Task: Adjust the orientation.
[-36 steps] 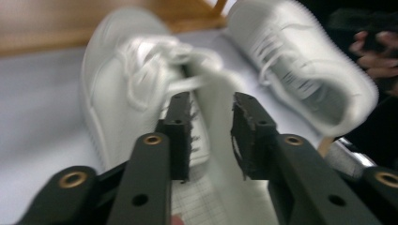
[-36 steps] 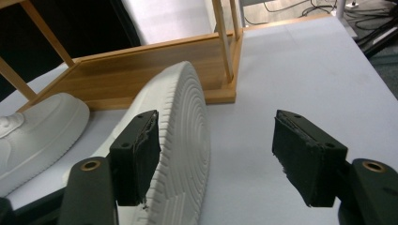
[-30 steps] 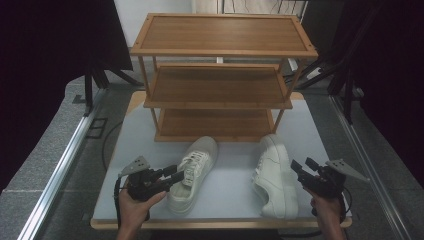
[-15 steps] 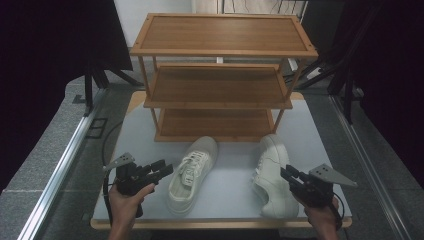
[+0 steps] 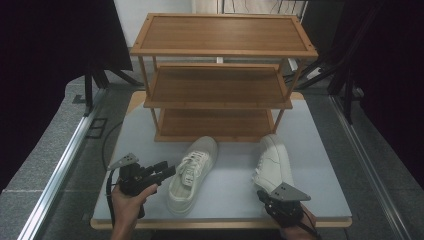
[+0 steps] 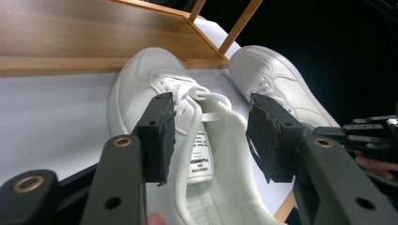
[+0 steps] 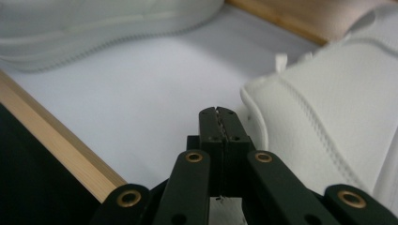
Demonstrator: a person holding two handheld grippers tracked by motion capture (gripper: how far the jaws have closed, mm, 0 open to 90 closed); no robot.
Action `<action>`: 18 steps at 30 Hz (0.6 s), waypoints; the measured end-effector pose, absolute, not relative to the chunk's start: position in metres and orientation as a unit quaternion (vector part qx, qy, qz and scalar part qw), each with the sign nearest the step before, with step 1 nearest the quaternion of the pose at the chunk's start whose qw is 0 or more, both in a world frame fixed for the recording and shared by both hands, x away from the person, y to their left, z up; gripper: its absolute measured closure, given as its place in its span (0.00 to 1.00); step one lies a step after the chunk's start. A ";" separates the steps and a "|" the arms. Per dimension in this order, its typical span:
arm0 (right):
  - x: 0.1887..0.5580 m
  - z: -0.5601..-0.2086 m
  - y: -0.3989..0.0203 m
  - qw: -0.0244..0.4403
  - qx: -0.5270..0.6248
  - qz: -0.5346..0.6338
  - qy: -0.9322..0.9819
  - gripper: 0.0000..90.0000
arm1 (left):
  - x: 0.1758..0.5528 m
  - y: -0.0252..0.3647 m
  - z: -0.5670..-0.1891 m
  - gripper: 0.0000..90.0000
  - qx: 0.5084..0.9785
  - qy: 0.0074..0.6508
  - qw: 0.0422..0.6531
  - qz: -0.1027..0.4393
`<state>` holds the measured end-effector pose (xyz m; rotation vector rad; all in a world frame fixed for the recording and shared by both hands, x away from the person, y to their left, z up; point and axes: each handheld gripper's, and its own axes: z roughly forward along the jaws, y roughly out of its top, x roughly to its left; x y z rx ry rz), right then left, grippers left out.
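Two white sneakers lie on the grey table top in front of a wooden rack. My left gripper [image 5: 169, 172] is open just left of the left sneaker [image 5: 194, 170], its jaws having just been opening. In the left gripper view the left gripper [image 6: 211, 133] frames that sneaker's [image 6: 150, 79] laces and tongue without pressing on it. My right gripper [image 5: 280, 197] sits at the heel of the right sneaker [image 5: 272, 160], near the front edge. The right gripper [image 7: 219, 115] has just closed and is shut on nothing, with the heel [image 7: 328, 117] right beside it.
A three-tier wooden shoe rack [image 5: 220, 35] stands at the back of the table [image 5: 320, 150], all its shelves bare. The table's wooden front edge [image 7: 56, 145] runs close to my right gripper. A metal rail [image 5: 60, 175] runs along the left side.
My right gripper has moved left and toward the front edge, from beside the right sneaker to behind its heel, and its jaws have closed. The left gripper drew back slightly from the left sneaker.
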<state>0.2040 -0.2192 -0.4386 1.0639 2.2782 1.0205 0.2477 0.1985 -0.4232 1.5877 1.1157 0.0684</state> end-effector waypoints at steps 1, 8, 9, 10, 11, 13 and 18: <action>0.205 -0.440 -0.220 0.213 0.386 0.364 0.820 0.99 | 0.248 0.199 -0.424 0.58 0.674 0.476 0.563 0.029; 0.207 -0.439 -0.228 0.200 0.387 0.376 0.818 0.99 | 0.246 0.199 -0.425 0.58 0.675 0.479 0.561 0.028; 0.207 -0.439 -0.229 0.200 0.388 0.378 0.816 0.99 | 0.246 0.199 -0.425 0.58 0.675 0.478 0.562 0.028; 0.207 -0.439 -0.230 0.199 0.389 0.381 0.815 0.99 | 0.245 0.199 -0.425 0.58 0.675 0.479 0.561 0.028; 0.207 -0.438 -0.233 0.199 0.390 0.384 0.813 0.99 | 0.245 0.199 -0.425 0.58 0.674 0.481 0.560 0.028; 0.208 -0.435 -0.239 0.196 0.396 0.393 0.807 0.99 | 0.245 0.199 -0.426 0.58 0.674 0.483 0.559 0.027; 0.211 -0.428 -0.262 0.198 0.414 0.415 0.786 0.99 | 0.244 0.201 -0.429 0.58 0.671 0.488 0.558 0.023</action>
